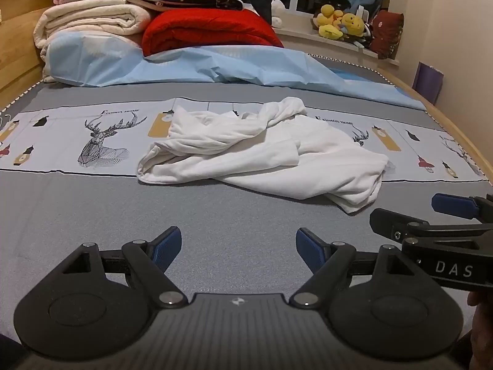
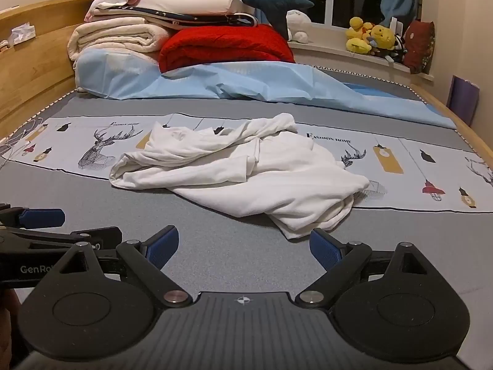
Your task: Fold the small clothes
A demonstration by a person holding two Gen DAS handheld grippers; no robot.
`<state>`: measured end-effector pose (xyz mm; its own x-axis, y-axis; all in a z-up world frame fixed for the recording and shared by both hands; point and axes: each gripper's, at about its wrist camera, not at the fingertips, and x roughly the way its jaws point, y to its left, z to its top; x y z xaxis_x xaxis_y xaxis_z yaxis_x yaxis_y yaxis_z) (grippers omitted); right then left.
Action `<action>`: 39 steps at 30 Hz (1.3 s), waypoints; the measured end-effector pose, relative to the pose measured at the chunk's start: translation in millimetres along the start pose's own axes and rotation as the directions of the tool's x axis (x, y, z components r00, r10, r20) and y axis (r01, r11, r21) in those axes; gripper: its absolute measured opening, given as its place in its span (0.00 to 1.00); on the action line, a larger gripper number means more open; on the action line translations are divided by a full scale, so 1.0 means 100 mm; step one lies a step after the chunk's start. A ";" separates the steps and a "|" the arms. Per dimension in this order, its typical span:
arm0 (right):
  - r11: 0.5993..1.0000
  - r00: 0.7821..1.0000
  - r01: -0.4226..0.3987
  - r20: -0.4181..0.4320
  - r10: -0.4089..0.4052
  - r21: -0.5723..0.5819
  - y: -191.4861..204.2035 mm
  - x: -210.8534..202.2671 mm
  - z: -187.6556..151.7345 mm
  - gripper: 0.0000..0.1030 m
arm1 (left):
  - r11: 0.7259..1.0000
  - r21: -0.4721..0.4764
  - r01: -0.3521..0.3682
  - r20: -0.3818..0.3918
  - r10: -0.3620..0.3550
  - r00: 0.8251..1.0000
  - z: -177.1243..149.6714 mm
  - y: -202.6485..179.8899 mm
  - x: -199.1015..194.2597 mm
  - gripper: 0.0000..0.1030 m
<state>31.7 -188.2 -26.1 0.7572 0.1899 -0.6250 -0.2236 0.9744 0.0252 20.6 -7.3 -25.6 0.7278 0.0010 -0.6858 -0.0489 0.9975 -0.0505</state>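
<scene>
A white garment lies crumpled in the middle of the bed, across the printed deer band of the sheet, sleeves and body bunched over one another. Nothing is folded yet; this looks like the very start. Both claws hover side by side above the grey sheet, just short of the cloth: the left gripper spread wide and empty, the right gripper likewise wide, its near corner of the garment almost between its fingers. Next, I'd guess, each must pinch an edge and pull the thing flat. Behind it sit a blue sheet, a red blanket and stacked bedding.
</scene>
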 end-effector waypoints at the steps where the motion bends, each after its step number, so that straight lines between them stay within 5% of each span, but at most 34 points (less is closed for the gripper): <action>1: 1.000 1.000 0.000 0.000 0.000 0.000 0.00 0.00 0.00 0.90 | 1.000 0.001 0.000 0.000 0.000 1.000 0.00 0.00 0.00 0.83; 39: 1.000 1.000 -0.004 -0.001 0.004 0.007 -0.02 0.00 0.02 0.90 | 1.000 -0.001 -0.010 -0.005 0.010 1.000 0.03 0.02 0.00 0.83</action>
<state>33.7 -190.0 -24.6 0.7558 0.1936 -0.6255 -0.2220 0.9745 0.0333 22.2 -5.4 -23.8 0.7241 0.0105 -0.6896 -0.0571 0.9974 -0.0448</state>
